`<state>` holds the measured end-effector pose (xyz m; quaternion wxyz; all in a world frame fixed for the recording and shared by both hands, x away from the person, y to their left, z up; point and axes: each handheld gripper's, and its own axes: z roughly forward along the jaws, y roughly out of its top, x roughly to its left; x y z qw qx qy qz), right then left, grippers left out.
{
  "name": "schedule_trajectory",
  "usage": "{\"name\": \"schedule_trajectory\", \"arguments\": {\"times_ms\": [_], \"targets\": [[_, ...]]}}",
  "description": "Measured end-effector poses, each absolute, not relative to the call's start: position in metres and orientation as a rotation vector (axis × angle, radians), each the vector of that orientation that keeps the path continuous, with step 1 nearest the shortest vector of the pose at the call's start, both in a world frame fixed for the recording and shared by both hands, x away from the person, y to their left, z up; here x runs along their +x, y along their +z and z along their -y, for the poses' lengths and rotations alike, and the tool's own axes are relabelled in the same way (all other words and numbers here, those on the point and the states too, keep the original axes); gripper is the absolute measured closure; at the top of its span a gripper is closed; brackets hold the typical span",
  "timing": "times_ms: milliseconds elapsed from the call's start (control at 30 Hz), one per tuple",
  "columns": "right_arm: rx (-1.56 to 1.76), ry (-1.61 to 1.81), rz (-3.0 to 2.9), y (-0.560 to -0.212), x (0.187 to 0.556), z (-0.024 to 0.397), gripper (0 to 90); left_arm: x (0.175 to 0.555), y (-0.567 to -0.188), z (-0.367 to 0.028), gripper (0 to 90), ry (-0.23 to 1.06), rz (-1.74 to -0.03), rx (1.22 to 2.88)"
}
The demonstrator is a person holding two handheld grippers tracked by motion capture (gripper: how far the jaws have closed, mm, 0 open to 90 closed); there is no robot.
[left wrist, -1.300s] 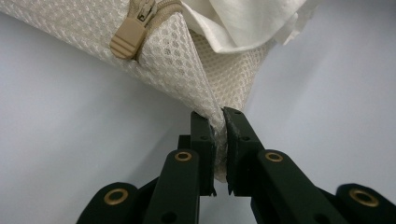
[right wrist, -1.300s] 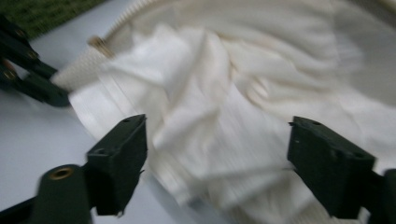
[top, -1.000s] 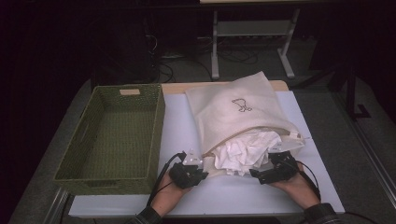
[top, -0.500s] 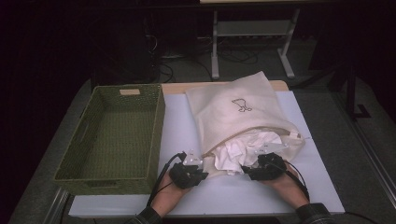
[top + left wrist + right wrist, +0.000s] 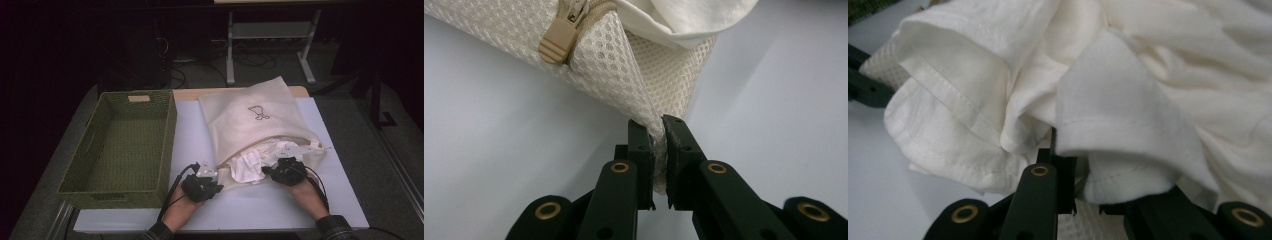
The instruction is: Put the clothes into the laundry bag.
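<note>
A cream mesh laundry bag [image 5: 255, 120] lies on the white table, its mouth toward me. White cloth [image 5: 248, 166] spills from the mouth. My left gripper [image 5: 216, 177] is shut on the bag's near corner. In the left gripper view the mesh corner [image 5: 644, 85] runs down between the jaws of the left gripper [image 5: 659, 125], with the tan zipper pull [image 5: 558, 40] above it. My right gripper [image 5: 269, 172] sits at the mouth; its jaws have just been closing. In the right gripper view a fold of the white cloth [image 5: 1108, 105] hangs over and between the jaws of the right gripper [image 5: 1070, 145].
A green woven basket [image 5: 167, 145] stands left of the bag, close to my left hand. Bare white table top [image 5: 300, 210] lies in front of the bag and to its right. Beyond the table are dark floor and a metal stand.
My right gripper has shifted left into the white cloth at the bag's mouth and its jaws have come together on a fold. The left gripper has kept still on the bag's corner.
</note>
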<state>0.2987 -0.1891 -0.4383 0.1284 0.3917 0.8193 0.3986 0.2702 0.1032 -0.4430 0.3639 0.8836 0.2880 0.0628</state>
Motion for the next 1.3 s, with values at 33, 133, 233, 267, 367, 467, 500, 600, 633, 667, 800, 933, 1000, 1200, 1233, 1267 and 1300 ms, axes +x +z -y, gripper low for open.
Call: {"name": "schedule_trajectory", "arguments": {"times_ms": [33,133,233,267,367,467,500,600,633,667,800,933,1000,1200,1233,1267,1300], "targets": [[1.133,1.159,-2.379,-0.437,0.3,0.188,81.2,0.27,-0.443,-0.103,82.8,0.162,-0.741,2.274],[1.129,1.164,-2.365,-0.436,0.307,0.183,81.3,0.27,-0.443,-0.103,82.8,0.162,-0.739,2.276],[1.127,1.166,-2.347,-0.435,0.315,0.178,81.3,0.27,-0.443,-0.103,82.9,0.162,-0.739,2.275],[1.13,1.166,-2.342,-0.435,0.317,0.178,81.3,0.27,-0.443,-0.103,82.9,0.161,-0.739,2.275],[1.125,1.163,-2.325,-0.433,0.323,0.175,81.4,0.27,-0.443,-0.103,82.9,0.161,-0.738,2.275],[1.117,1.163,-2.306,-0.431,0.328,0.173,81.5,0.27,-0.443,-0.103,82.8,0.164,-0.738,2.275],[1.114,1.166,-2.301,-0.431,0.329,0.172,81.5,0.27,-0.443,-0.103,82.9,0.164,-0.738,2.275],[1.106,1.167,-2.289,-0.432,0.333,0.171,81.6,0.27,-0.443,-0.103,82.9,0.162,-0.738,2.276],[1.11,1.165,-2.287,-0.432,0.334,0.17,81.6,0.27,-0.443,-0.103,82.9,0.162,-0.737,2.276],[1.106,1.163,-2.286,-0.432,0.336,0.17,81.7,0.27,-0.443,-0.103,82.9,0.16,-0.738,2.277],[1.099,1.142,-2.275,-0.429,0.343,0.165,81.8,0.27,-0.443,-0.103,82.9,0.161,-0.738,2.276],[1.098,1.136,-2.262,-0.431,0.351,0.16,81.8,0.27,-0.443,-0.103,82.9,0.161,-0.737,2.277],[1.101,1.131,-2.259,-0.43,0.356,0.158,81.8,0.27,-0.443,-0.103,82.9,0.159,-0.737,2.278],[1.123,1.127,-2.211,-0.434,0.372,0.144,81.8,0.27,-0.443,-0.103,82.8,0.159,-0.737,2.279],[1.13,1.129,-2.203,-0.434,0.374,0.142,81.8,0.27,-0.443,-0.103,82.8,0.159,-0.737,2.278],[1.127,1.128,-2.2,-0.435,0.376,0.141,81.7,0.27,-0.443,-0.103,82.7,0.158,-0.737,2.277],[1.128,1.129,-2.197,-0.435,0.377,0.14,81.5,0.27,-0.443,-0.103,82.7,0.158,-0.737,2.278]]}}
